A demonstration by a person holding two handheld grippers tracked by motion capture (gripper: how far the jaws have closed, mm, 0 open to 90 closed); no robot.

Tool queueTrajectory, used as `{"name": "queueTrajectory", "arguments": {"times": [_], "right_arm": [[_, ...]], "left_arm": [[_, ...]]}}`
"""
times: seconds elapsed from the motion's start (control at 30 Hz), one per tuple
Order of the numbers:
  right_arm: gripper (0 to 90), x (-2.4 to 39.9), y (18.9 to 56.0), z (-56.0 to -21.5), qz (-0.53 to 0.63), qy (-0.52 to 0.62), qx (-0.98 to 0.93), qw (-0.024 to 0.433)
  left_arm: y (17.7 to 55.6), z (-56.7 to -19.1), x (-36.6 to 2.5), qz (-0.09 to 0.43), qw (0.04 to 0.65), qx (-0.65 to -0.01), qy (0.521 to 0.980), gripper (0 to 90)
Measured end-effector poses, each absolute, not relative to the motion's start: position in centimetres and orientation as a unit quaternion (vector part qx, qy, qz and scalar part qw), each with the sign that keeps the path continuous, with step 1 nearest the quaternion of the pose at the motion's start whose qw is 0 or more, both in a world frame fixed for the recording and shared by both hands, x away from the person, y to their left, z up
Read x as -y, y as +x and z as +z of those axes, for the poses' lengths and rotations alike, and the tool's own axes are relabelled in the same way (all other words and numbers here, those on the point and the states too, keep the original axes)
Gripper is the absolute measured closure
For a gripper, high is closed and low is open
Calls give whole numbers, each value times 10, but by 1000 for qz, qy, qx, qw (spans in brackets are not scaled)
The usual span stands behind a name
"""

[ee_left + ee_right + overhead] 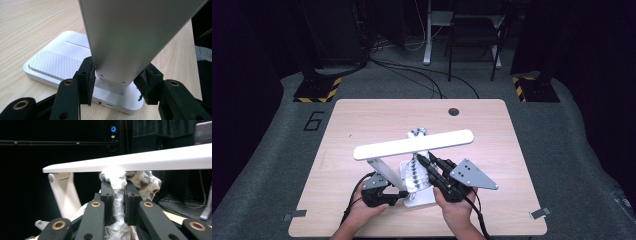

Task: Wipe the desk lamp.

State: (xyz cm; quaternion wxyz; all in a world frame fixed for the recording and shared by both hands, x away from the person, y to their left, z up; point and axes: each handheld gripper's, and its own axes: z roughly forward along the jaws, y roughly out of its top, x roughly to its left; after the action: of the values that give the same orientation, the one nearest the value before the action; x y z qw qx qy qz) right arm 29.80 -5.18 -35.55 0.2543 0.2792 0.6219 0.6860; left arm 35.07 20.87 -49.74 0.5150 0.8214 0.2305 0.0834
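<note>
The white desk lamp point(412, 150) stands near the front middle of the table point(362, 115). The left gripper point(115, 82) is clamped on the foot of the lamp's arm point(130, 32), just above the base point(50, 62), likely to steady it. The right gripper point(117, 202) pinches a bunched white cloth point(117, 182) up against the underside of the light bar point(150, 161), apparently to wipe it.

matt white plastic lamp point(412, 146), knitted cloth point(117, 195), wood-grain table point(362, 115).
</note>
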Motion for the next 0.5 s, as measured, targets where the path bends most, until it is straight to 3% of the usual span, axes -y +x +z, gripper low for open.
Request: {"name": "queueTrajectory", "arguments": {"times": [0.5], "right_arm": [[807,93,300,-354,687,318,-589,284]], "left_arm": [[352,-496,-209,86,506,-226,828,532]]}}
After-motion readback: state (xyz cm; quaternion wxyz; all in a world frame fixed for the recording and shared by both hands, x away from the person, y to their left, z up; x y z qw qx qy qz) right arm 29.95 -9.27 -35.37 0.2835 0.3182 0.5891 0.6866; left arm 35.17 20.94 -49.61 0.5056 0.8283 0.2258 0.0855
